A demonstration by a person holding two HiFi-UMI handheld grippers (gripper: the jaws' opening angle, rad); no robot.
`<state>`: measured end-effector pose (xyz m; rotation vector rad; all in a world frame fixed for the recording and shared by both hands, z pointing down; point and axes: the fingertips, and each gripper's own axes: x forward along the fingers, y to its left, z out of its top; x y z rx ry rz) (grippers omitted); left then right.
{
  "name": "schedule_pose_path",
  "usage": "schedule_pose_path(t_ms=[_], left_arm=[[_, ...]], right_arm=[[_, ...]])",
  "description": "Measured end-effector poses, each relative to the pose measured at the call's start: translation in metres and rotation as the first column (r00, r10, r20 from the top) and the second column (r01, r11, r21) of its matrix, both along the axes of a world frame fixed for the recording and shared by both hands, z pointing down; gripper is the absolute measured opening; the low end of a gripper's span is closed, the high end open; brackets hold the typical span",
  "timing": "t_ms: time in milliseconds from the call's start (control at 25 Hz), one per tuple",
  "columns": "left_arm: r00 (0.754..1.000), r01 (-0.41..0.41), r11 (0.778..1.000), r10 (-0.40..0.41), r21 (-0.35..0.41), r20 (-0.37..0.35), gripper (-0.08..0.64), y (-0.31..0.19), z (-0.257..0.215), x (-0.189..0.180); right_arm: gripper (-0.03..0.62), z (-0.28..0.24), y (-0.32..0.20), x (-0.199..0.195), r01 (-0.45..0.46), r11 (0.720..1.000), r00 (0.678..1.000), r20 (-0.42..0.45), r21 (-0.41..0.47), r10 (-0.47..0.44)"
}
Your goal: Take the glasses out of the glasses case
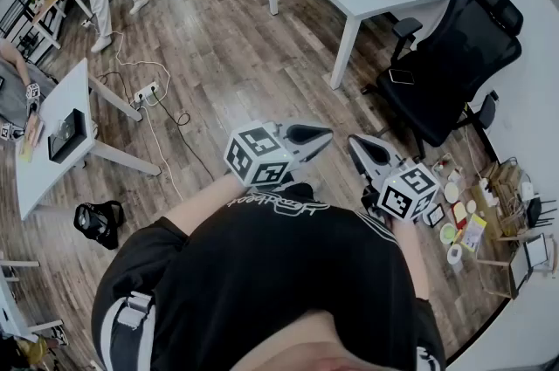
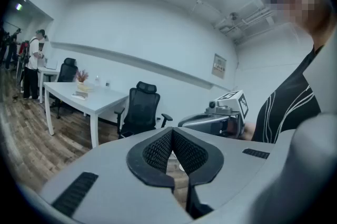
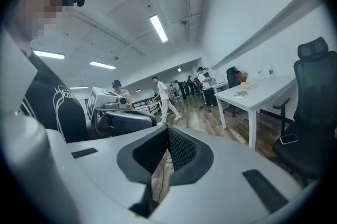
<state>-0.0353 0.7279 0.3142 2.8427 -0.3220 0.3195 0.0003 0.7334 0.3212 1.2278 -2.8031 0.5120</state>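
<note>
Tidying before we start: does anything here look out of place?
A phone lies on the black chair's seat. A white cable trails loose across the floor from a power strip. Small clutter sits on the floor by the wall.

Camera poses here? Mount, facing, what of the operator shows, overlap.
Head view: on head, steeply down at floor; shirt, left gripper, right gripper.
Left gripper view: along shut jaws toward white desk; right gripper, shirt.
Right gripper view: along shut jaws toward same desk; left gripper, shirt.
Shared: desk in all; gripper views, opposite gripper.
</note>
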Motion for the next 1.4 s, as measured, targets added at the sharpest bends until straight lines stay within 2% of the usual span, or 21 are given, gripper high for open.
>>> schedule_pose_path(t_ms=[240,520,720,800,920,1080,1400], left_arm=[[1.0,0.021,1.0,-0.021,-0.023,0.001,0.008,-0.004,-0.001,-0.01],[1.0,0.024,1.0,-0.024,-0.018,0.003,0.008,-0.015,-0.01,-0.009],[0.999,0.039,0.999,-0.039,-0.023,-0.013,0.008,-0.029,-0.014,-0.01],[0.999,0.045,0.999,-0.046,-0.01,-0.021,0.008,-0.04,-0.017,-0.012],[0.996,0.074,0.997,-0.073,0.002,-0.045,0.008,-0.067,-0.021,-0.018],[0.99,0.115,0.993,-0.117,-0.025,-0.077,0.008,-0.109,-0.018,-0.023],[0.988,0.116,0.992,-0.121,-0.055,-0.098,0.008,-0.216,-0.013,-0.026]], right_arm=[[0.009,-0.005,-0.002,-0.008,0.028,0.999,1.0,-0.011,0.015,-0.028],[0.009,-0.012,-0.013,-0.011,0.045,0.998,0.999,-0.021,0.035,-0.045],[0.009,-0.024,-0.034,-0.003,0.015,0.999,0.995,0.095,0.03,-0.018],[0.009,-0.026,-0.041,-0.004,0.025,0.999,0.996,0.088,0.048,-0.029],[0.009,-0.026,-0.064,-0.005,0.031,0.997,0.997,0.062,0.064,-0.035],[0.009,-0.018,-0.101,-0.005,0.049,0.998,0.996,0.071,0.047,-0.052],[0.009,-0.013,-0.209,-0.01,0.042,0.999,0.995,0.084,0.033,-0.045]])
